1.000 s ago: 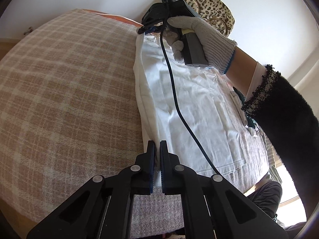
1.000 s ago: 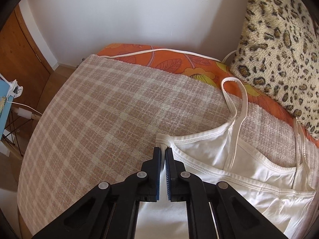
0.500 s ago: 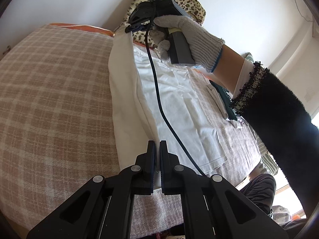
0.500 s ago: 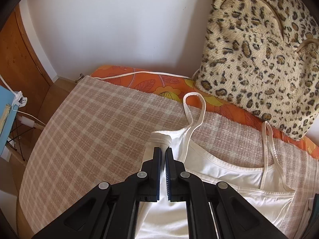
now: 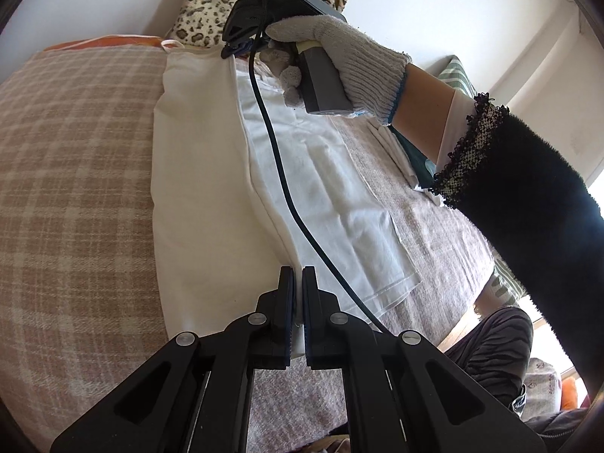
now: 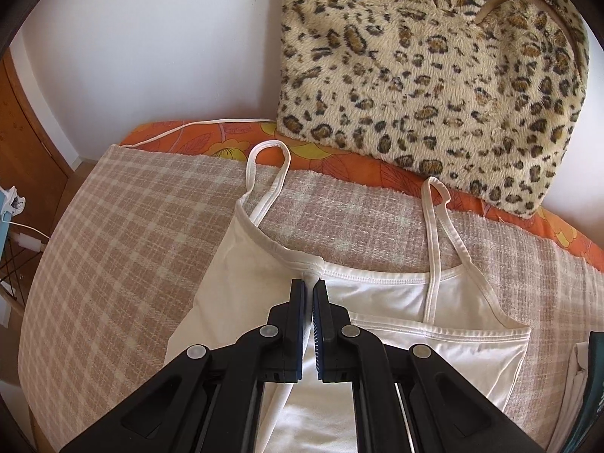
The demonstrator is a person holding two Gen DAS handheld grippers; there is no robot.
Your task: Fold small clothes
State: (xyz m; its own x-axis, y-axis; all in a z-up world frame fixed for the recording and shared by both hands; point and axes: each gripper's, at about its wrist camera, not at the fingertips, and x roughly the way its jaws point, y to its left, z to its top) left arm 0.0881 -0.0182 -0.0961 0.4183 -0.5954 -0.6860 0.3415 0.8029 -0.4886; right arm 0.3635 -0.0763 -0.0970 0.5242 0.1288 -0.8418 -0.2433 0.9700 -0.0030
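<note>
Midway, a white thin-strapped camisole (image 6: pixel 396 298) was spread on a pink-and-cream checked blanket (image 6: pixel 113 234) covering the bed. Its folded-over side was pinched at the hem by the closed left tool (image 5: pixel 297 283) and at the neckline by the closed right tool (image 6: pixel 308 294).

White plastered wall (image 6: pixel 151 49) behind the bed. Checked beige-and-pink blanket (image 6: pixel 113 234) spread over an orange flowered sheet (image 6: pixel 339 162). Leopard-print plush cushion (image 6: pixel 434 75) leaning against the wall. Wooden door (image 6: pixel 22 132) and strip of wood floor at far left. Bright daylight from a window (image 5: pixel 594 192) at right; striped green fabric (image 5: pixel 458 75) near that side.
</note>
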